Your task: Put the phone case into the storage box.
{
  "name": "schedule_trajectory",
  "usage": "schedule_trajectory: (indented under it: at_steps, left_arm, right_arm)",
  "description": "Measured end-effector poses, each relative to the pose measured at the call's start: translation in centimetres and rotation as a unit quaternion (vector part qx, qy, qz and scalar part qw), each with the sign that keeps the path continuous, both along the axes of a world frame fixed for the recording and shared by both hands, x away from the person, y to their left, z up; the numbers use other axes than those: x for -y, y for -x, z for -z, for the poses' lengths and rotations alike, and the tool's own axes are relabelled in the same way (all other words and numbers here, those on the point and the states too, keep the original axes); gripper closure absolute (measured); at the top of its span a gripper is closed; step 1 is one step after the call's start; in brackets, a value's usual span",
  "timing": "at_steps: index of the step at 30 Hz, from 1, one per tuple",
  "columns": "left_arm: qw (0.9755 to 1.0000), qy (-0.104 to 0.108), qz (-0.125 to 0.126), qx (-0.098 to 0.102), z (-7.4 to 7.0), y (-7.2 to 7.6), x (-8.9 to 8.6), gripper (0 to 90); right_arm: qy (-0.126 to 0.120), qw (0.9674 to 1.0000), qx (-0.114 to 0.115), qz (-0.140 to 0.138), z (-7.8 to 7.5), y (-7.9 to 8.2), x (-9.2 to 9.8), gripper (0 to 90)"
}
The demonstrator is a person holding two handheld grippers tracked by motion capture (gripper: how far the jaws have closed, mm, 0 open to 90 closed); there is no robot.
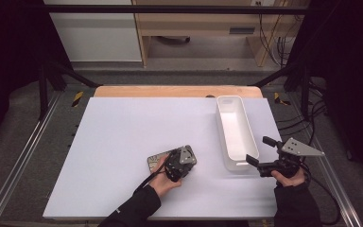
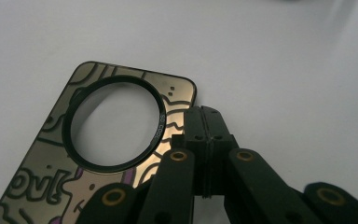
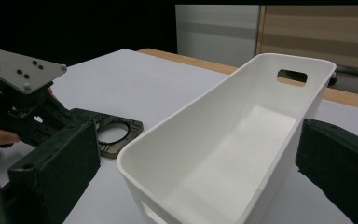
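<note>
A phone case [image 1: 156,159] with a cartoon print and a round camera ring lies flat on the white table, near the front middle. My left gripper [image 1: 175,166] points down at it with a hand behind it. In the left gripper view the jaws [image 2: 203,112] are pressed together with nothing between them, and their tips sit at the right edge of the case [image 2: 177,93] near its corner. My right gripper [image 1: 261,150] stands open beside the near end of a white bin [image 1: 230,98]. In the right gripper view its jaws [image 3: 198,163] frame the empty bin [image 3: 191,107], with the case [image 3: 130,126] at the left.
The bin is long and narrow, and runs from the front right toward the back of the table. A wooden strip [image 1: 170,91] borders the table's far edge, and metal rails [image 1: 23,156] flank both sides. Bare white board [image 1: 123,123] spreads left of the bin.
</note>
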State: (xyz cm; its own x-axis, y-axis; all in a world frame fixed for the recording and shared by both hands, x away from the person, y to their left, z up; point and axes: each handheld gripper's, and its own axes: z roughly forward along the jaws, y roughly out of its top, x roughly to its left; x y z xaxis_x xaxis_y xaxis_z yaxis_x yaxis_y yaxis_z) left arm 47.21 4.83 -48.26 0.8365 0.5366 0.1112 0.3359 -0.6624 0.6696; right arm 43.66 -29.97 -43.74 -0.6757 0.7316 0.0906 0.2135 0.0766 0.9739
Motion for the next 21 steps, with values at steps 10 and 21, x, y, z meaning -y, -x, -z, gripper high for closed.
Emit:
schedule_trajectory:
  at_steps: [10, 21]
  left_arm:
    - [0.9998, 0.005, -0.018, 0.004, 0.1, -1.0, -0.5, 90.0]
    - [0.9993, 0.006, -0.036, 0.011, 0.1, -2.0, -0.9, 89.9]
  right_arm:
    - [0.001, 1.0000, 0.000, 0.000, 0.1, 0.0, 0.0, 0.4]
    - [0.001, 1.0000, -0.001, -0.001, 0.1, 0.0, -0.1, 0.4]
